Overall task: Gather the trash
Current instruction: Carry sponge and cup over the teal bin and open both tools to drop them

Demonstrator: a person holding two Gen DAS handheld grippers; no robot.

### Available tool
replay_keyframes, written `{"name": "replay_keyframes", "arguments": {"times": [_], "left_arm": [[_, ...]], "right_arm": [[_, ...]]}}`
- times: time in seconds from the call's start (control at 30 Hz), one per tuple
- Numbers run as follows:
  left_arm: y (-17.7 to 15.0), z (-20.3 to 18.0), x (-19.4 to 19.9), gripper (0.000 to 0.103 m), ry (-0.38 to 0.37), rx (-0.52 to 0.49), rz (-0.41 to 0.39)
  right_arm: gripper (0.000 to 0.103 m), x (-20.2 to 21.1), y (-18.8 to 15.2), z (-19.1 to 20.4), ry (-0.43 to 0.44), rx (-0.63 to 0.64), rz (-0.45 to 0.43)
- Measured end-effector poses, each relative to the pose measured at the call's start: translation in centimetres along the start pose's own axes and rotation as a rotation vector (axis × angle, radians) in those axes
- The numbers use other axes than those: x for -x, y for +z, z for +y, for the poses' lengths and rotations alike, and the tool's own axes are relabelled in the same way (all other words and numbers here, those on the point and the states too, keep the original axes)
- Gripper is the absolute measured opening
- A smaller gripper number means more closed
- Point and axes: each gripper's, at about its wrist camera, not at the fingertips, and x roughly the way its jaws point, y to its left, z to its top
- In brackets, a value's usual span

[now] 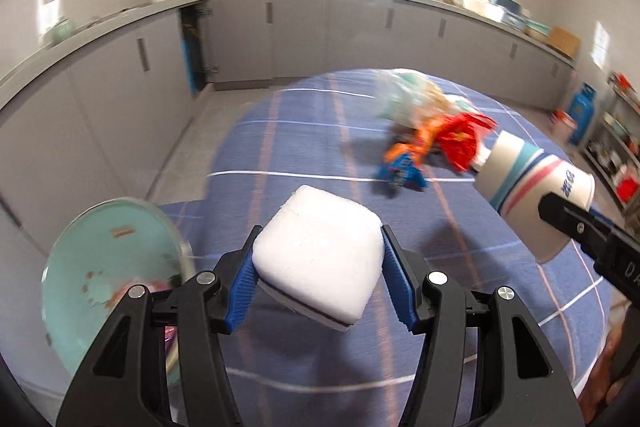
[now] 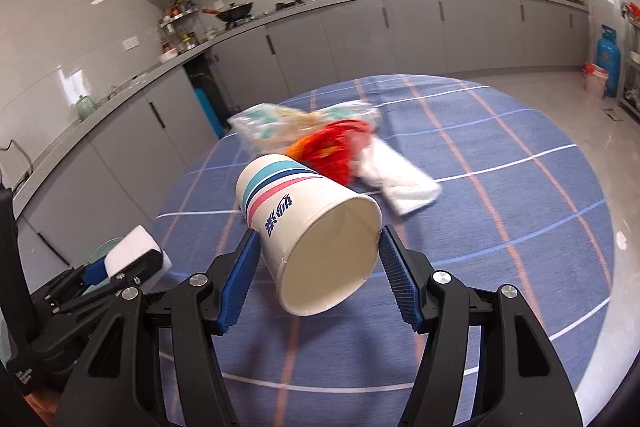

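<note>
Closest to the left wrist cam is my left gripper (image 1: pixel 320 275), and its blue pads (image 1: pixel 244 291) press on both sides of a white foam block (image 1: pixel 320 247) w/ a thin grey layer on the underside. So the jaws stand about half wide, clamped on the block, which hangs above the table and does not touch it. Left of it, near the table edge, I see a pale green plate (image 1: pixel 108 267) w/ some food rests on it.

On the right wrist cam my right gripper (image 2: pixel 318 263) holds a paper cup (image 2: pixel 316 227) (white, w/ teal, navy and pink stripes and blue characters). The cup is tilted, its open mouth turned to the camera, and the pads grip it at the wide end near the rim. It is also lifted off the blue checked tablecloth (image 2: pixel 500 155).

More trash lies farther on the table, approx. in the middle: a red crumpled wrapper (image 2: pixel 340 147), a clear plastic bag (image 2: pixel 264 125) w/ green print just behind it, and a white crumpled tissue (image 2: pixel 400 183) touching the red wrapper on its right side. In the left view an orange and blue packet (image 1: pixel 404 163) lies beside the same pile; this part is blurred, so I cannot tell more detail.

Both grippers are near each other, left one a bit lower in the right view.
</note>
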Motion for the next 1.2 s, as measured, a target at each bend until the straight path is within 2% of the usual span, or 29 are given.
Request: {"name": "replay_keyframes", "arguments": {"times": [0.13, 0.47, 0.8, 1.2], "left_arm": [[-0.4, 3.2, 1.4, 0.057, 0.068, 0.045, -0.011], [-1.6, 9.1, 3.3, 0.057, 0.159, 0.133, -0.016], [-2.6, 14.0, 4.4, 0.057, 0.222, 0.219, -0.019], [-3.8, 17.9, 4.6, 0.057, 0.263, 0.283, -0.011]], "right_arm": [[0.062, -0.6, -0.5, 2.9, 0.043, 0.036, 0.017], [0.062, -1.5, -1.7, 10.7, 0.143, 0.149, 0.044], [0.062, -1.9, -2.7, 15.9, 0.201, 0.229, 0.061], [0.062, -3.0, -3.7, 21.1, 0.260, 0.302, 0.086]]}}
